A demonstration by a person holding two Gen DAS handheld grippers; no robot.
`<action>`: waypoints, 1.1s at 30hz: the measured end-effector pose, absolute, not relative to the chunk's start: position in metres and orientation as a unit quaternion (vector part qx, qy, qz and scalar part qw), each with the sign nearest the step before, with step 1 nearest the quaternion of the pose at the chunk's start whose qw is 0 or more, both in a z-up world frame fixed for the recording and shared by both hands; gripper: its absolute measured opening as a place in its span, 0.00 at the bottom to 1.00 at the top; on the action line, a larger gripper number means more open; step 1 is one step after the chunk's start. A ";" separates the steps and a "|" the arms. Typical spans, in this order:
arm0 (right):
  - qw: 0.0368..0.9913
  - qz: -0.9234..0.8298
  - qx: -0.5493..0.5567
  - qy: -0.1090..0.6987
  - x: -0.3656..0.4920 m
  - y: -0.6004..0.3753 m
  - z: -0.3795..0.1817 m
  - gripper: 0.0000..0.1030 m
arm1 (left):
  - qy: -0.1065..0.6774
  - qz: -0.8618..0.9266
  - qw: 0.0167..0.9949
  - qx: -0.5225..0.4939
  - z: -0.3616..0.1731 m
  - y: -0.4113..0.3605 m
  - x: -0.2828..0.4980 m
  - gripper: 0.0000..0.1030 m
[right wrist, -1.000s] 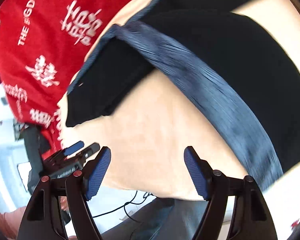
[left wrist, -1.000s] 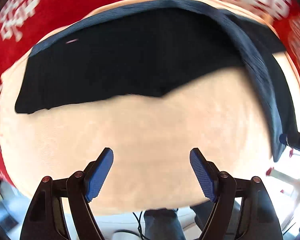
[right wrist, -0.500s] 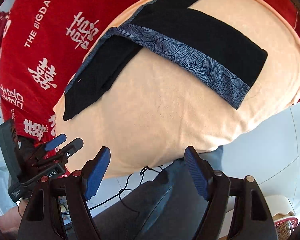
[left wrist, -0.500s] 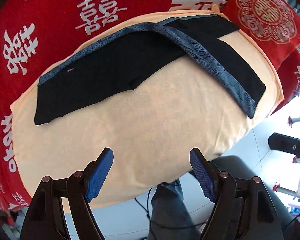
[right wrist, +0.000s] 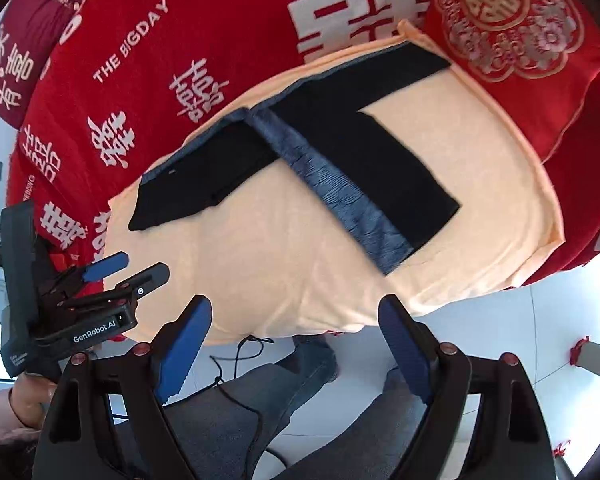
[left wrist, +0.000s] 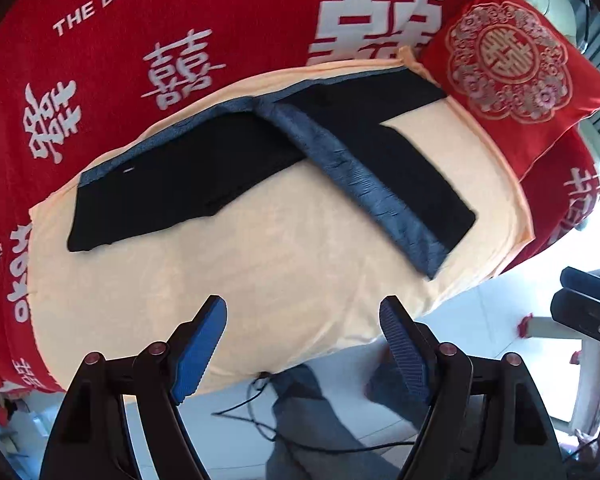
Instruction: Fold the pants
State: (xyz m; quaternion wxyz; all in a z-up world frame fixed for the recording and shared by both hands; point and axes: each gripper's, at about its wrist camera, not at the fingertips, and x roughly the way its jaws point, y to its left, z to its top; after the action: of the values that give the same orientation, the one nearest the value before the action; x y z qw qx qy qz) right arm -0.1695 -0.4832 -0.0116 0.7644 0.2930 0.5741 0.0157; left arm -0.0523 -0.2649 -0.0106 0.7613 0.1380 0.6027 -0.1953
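Black pants (left wrist: pixel 204 176) with a blue patterned side stripe (left wrist: pixel 364 184) lie on a peach cloth (left wrist: pixel 284 264) over the bed. One leg is folded across toward the near right edge; they also show in the right wrist view (right wrist: pixel 360 152). My left gripper (left wrist: pixel 303 344) is open and empty, held back above the cloth's near edge. My right gripper (right wrist: pixel 296 344) is open and empty, also back from the bed. The left gripper appears in the right wrist view (right wrist: pixel 128 272) at the left.
A red bedspread (left wrist: pixel 220 40) with white characters surrounds the peach cloth. A red embroidered pillow (left wrist: pixel 508 64) lies at the far right corner. The person's legs (right wrist: pixel 284 400) and a black cable (left wrist: pixel 268 412) are below, over a white floor.
Both grippers have pulled up and back from the pants, which now look smaller and farther. The bed's near edge and the floor have come into view.
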 end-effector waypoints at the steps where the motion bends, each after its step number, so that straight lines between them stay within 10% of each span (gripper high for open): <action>1: 0.765 0.012 0.298 0.570 -0.174 -0.499 -0.010 0.85 | 0.595 -0.196 0.766 0.142 -0.007 -0.276 -0.057 0.78; 13: 0.756 0.061 0.292 0.582 -0.188 -0.570 -0.017 0.85 | 0.609 -0.116 0.781 0.075 0.003 -0.304 -0.107 0.78; 33: 0.642 0.077 0.438 0.624 -0.163 -0.547 -0.208 0.85 | 0.698 -0.063 0.709 0.081 -0.093 -0.292 -0.084 0.78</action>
State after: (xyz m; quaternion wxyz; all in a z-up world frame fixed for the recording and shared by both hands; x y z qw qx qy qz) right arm -0.1631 -0.5475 -0.2076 0.6424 0.4377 0.6244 0.0766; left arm -0.0841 -0.2923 -0.0928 0.7088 0.0812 0.6980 -0.0626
